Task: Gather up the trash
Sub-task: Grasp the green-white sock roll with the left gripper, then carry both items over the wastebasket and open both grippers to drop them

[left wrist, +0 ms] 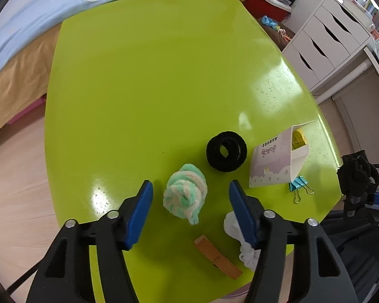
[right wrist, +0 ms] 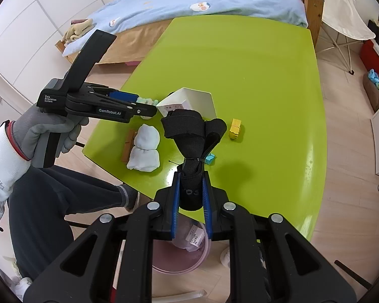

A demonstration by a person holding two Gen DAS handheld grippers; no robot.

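Observation:
My left gripper (left wrist: 190, 189) is open over the green table (left wrist: 151, 80), its blue pads on either side of a green-and-white fuzzy bundle (left wrist: 185, 197), just above it. A black fuzzy ring (left wrist: 226, 154), an opened purple-white paper box (left wrist: 275, 164), a blue binder clip (left wrist: 299, 186), a wooden clothespin (left wrist: 217, 256) and a white sock ball (left wrist: 236, 229) lie nearby. My right gripper (right wrist: 192, 176) is shut on a black strap bundle (right wrist: 194, 139), held above the table's near edge. A pink bin (right wrist: 182, 250) sits below it on the floor.
A yellow block (right wrist: 235, 128) lies right of the paper box (right wrist: 189, 101). A bed with a blue blanket (right wrist: 189, 2) stands behind the table. White drawers (left wrist: 323, 40) are at the right. The person's legs (right wrist: 63, 194) are at the table's near left.

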